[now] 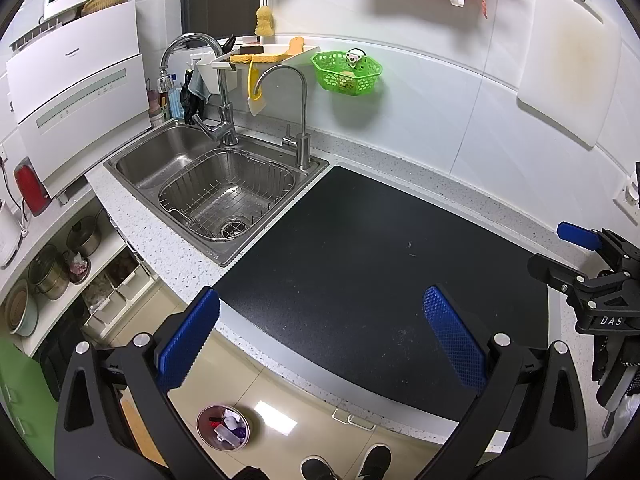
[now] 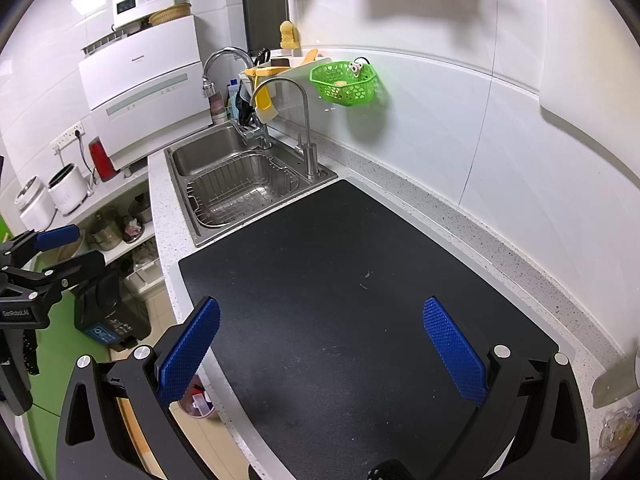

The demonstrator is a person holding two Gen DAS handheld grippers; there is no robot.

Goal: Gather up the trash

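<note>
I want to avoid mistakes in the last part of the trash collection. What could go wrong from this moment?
1. Both the left gripper and the right gripper are open and hold nothing, so the small specks on the black mat may get overlooked.
2. The trash bin stands on the floor below the counter edge; anything released from counter height could miss it.
</note>
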